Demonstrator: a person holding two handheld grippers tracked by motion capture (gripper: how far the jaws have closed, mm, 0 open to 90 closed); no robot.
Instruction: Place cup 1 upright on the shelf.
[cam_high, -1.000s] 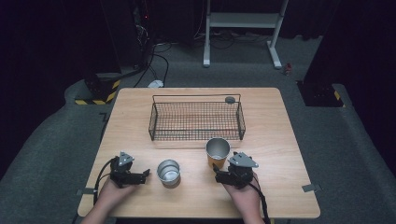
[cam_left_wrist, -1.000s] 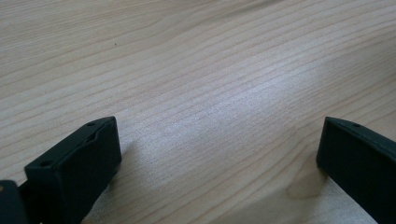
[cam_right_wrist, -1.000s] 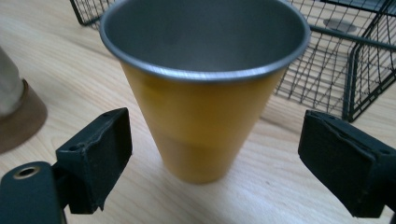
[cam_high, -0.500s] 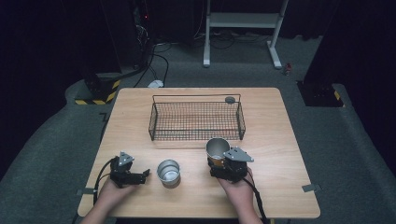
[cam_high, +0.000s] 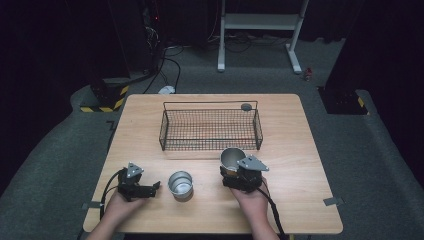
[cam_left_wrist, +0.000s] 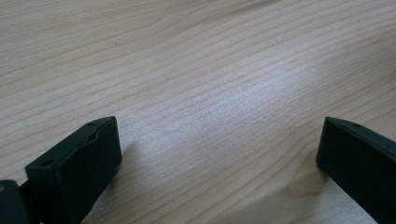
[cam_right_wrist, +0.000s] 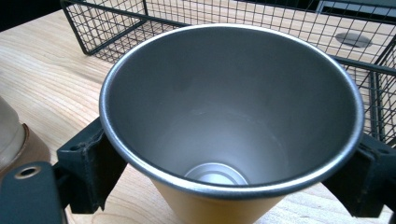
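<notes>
Steel rim fills the right gripper (cam_right_wrist: 231, 154) view: the cup (cam_right_wrist: 231, 112), grey inside and orange outside, sits between the two black jaws, one at each flank just under the rim. The jaws stand wide around it and look to be touching the wall, but whether they press or only bracket it I cannot tell. In the high view the right gripper (cam_high: 239, 176) is right up against the cup (cam_high: 232, 159), with the wire basket (cam_high: 210, 146) just beyond it.

Since the cup tapers downward, I judge the main risk to be slip: jaws set high on a cone squeeze a sloped wall, so a light pinch could let the cup slide down and drop on a lift. A squeeze that lands off-centre could tip it toward the basket wall (cam_right_wrist: 116, 35), which stands just past the far rim, and a low carry forward could knock the rim against that wire.

Away to the side, the left gripper (cam_left_wrist: 219, 154) rests low over bare table (cam_left_wrist: 210, 70) with its jaws spread wide and nothing between them. In the high view a second, smaller steel cup (cam_high: 180, 184) stands just beyond the tips of the left gripper (cam_high: 141, 189); a careless forward sweep could shove or topple it.
</notes>
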